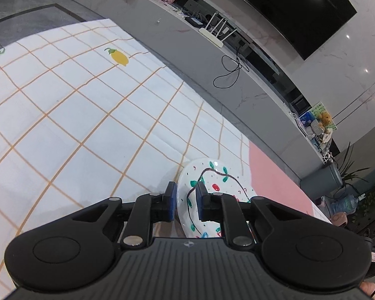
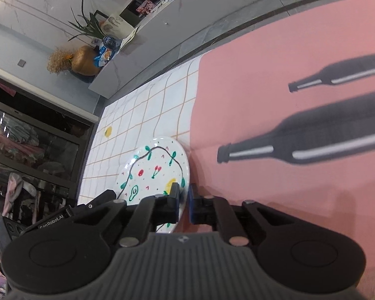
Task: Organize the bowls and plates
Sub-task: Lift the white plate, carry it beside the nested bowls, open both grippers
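Jaws of the left gripper [image 1: 185, 201] and right gripper [image 2: 184, 203] both clamped the painted plate [image 2: 155, 172]. Each gripped the rim at 6 o'clock in its view, above the bench [image 1: 70, 115].

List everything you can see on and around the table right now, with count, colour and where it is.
plate: one, white with painted fruit and vine, on the seam between the two cloths
checked cloth: one, white with orange grid and lemons, table's left part
pink cloth: one, pink with black bottle prints, table's right part
router: one, white, grey ledge behind
potted plant: one, green, on the ledge
left gripper: black, jaws astride plate rim
right gripper: black, jaws astride opposite rim
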### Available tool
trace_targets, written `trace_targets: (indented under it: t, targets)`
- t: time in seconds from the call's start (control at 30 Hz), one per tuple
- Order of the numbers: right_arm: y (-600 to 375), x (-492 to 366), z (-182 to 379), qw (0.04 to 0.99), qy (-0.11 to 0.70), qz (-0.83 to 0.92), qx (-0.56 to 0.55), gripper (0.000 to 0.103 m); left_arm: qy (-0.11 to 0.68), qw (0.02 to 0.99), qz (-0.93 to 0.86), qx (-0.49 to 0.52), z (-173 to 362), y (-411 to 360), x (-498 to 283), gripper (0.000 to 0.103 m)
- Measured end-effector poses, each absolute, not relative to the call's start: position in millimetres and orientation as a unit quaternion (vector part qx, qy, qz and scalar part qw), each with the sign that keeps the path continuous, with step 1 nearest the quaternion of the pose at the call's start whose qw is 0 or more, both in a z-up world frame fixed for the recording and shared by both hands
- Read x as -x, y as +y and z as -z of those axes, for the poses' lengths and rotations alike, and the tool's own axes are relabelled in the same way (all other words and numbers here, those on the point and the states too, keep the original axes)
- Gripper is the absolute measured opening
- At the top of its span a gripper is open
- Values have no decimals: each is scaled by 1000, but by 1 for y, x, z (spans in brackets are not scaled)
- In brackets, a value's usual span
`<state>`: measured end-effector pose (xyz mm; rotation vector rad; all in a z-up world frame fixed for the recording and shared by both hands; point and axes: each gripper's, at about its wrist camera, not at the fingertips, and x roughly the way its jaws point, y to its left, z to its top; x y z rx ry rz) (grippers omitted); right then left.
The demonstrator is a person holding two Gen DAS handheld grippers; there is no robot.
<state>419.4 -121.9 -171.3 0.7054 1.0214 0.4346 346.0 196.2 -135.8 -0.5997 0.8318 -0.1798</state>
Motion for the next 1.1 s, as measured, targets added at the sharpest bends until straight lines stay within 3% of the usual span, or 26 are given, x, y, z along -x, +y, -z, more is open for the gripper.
trace_targets:
  t: [1.1]
  targets:
    - [-241, -188, 65, 815, 377, -220, -382, 5, 346, 874, 157, 302, 11, 107, -155, 17]
